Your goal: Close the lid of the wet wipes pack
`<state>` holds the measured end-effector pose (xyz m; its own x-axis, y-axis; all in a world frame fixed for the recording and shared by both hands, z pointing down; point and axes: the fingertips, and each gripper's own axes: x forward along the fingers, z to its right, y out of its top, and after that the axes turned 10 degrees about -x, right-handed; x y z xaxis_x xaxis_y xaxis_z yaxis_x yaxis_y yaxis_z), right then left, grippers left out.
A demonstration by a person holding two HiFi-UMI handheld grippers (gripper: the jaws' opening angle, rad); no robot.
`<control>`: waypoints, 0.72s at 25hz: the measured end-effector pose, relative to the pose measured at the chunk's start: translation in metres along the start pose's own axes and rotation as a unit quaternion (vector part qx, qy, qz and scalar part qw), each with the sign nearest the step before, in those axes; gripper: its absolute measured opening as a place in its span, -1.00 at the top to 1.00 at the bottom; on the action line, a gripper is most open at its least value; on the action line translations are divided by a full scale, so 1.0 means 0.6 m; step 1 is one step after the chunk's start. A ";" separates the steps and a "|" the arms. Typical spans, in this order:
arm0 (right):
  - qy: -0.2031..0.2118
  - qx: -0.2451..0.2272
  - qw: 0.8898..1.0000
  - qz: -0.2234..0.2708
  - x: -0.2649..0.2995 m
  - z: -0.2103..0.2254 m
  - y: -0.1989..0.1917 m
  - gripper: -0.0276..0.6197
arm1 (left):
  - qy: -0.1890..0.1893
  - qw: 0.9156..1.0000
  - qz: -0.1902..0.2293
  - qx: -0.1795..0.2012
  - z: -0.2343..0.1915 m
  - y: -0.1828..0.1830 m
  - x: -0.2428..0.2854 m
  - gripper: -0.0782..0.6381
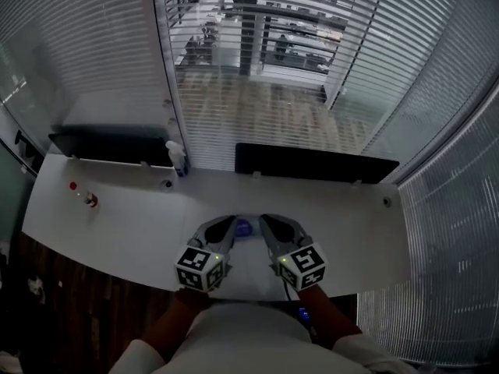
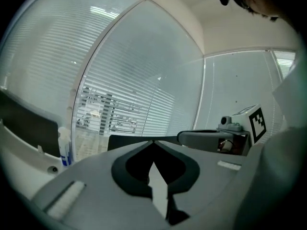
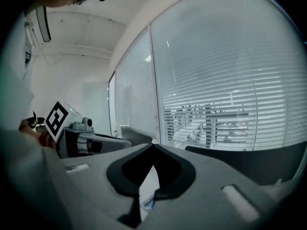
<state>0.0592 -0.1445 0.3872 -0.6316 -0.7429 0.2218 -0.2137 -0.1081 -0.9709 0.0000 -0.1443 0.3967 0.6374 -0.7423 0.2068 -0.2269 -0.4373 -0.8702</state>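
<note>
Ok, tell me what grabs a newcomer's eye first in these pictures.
The grey left gripper and right gripper, each bearing a black-and-white marker cube, hang side by side, jaws shut, over the curved white desk. Behind, slatted window blinds fill the view, and a white-and-blue spray bottle stands at the desk's far edge.

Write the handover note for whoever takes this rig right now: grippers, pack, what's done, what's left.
Left gripper: jaws together, nothing held, up off the white desk.
Right gripper: jaws together, empty, level with the left one and close beside it.
Wet wipes pack: on the desk, below and between the two grippers. It is mostly hidden, and only a blue patch shows.
Done: unclear. Too little of the pack shows to tell whether the lid is shut.
Left: look at the lid. If it stands open, press it down until it is closed.
</note>
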 end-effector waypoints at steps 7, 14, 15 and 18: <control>-0.026 -0.020 0.997 0.069 -0.079 -0.023 0.098 0.91 | -0.048 0.997 0.038 0.045 0.099 0.046 -0.042 0.77; -0.041 -0.024 0.992 0.113 -0.132 -0.055 0.160 0.91 | -0.066 0.993 0.080 0.058 0.164 0.091 -0.078 0.77; -0.040 -0.024 0.992 0.117 -0.138 -0.059 0.166 0.91 | -0.066 0.992 0.082 0.064 0.170 0.095 -0.081 0.77; -0.042 -0.031 0.991 0.125 -0.150 -0.063 0.181 0.91 | -0.066 0.992 0.084 0.073 0.178 0.106 -0.084 0.77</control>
<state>0.0647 -0.0642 0.2651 -0.6076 -0.7934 -0.0364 -0.1043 0.1252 -0.9866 0.0323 -0.0802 0.2833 0.6931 -0.7209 0.0012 -0.2352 -0.2277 -0.9449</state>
